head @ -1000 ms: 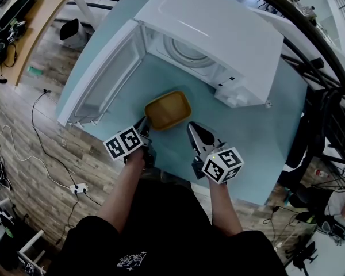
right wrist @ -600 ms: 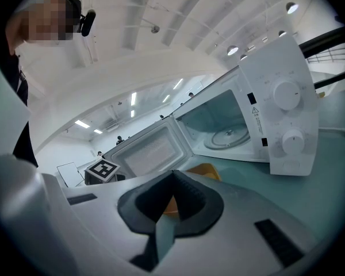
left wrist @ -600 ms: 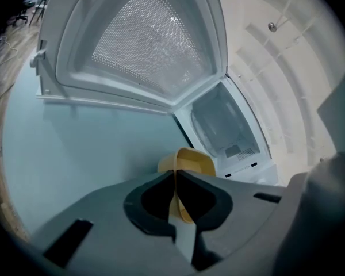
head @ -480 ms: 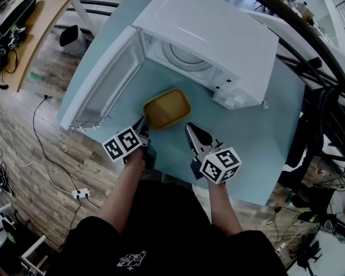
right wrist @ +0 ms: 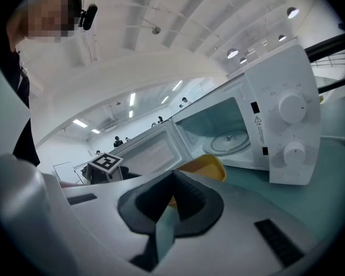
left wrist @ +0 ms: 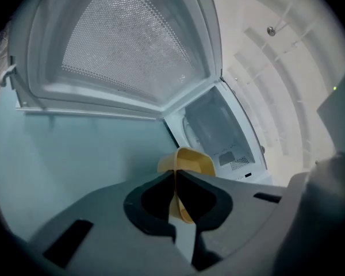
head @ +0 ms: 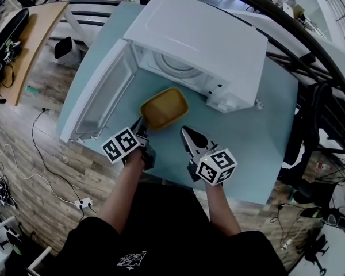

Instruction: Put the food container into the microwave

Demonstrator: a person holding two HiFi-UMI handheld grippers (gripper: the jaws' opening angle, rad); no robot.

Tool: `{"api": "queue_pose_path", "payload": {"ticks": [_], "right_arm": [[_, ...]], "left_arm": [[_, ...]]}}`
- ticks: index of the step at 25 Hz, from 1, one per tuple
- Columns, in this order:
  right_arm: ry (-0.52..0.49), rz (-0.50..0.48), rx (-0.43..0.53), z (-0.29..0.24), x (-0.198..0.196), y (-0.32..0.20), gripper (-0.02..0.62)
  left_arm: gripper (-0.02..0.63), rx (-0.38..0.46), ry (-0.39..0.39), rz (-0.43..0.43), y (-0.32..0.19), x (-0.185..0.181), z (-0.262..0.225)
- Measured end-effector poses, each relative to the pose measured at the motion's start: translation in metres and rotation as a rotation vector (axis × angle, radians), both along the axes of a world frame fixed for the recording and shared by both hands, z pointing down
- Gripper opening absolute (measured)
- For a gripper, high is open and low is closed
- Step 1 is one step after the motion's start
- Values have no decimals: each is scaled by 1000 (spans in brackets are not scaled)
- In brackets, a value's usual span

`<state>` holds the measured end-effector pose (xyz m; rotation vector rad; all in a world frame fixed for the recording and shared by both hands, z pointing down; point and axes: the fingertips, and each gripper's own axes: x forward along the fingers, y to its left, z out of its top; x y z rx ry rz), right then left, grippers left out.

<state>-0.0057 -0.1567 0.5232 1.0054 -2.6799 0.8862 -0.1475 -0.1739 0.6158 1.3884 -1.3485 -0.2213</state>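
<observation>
We have the left gripper (head: 142, 122) pinched on the near rim of the shallow yellow plastic food container (head: 164, 108), which extends ahead of its tips over the teal table (head: 259, 137). The right gripper (head: 185, 132) has its jaws together on nothing, with the container just ahead-left. The boxy white microwave (head: 201, 33) stands beyond both grippers, with its door (head: 100, 91) open.

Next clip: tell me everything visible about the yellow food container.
The food container is a yellow, rounded-rectangular tub, plastic by its look, open-topped and empty. It is above the teal table just in front of the open microwave, outside the cavity. The left hand-held gripper is shut on its near rim; the right hand-held gripper is close but apart. Whether it rests on the table I cannot tell.
</observation>
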Motion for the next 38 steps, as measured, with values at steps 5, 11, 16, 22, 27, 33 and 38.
{"api": "queue_pose_path", "payload": {"ticks": [5,11,16,22,27,33,38], "right_arm": [[7,19,-1,0,1,-8,6],[7,41,-8,2,3,-21,6],[3,52,-10,1,-1,-30,6],[5,73,-16,1,1,-36,6],[4,92,-21,2,3,-39,6],[4,110,-23,2,4,-42,6],[5,131,-25,3,8,-45,6]], "left_arm": [[26,18,4,17,-17,5,-8],[26,28,9,31,-36,9,-12],[26,30,9,42,-48,10,-13],[26,41,16,49,-65,11,-18],[26,57,13,53,-82,10,-24],[26,74,4,67,-101,16,-30],[26,86,6,70,-117,21,-33]]}}
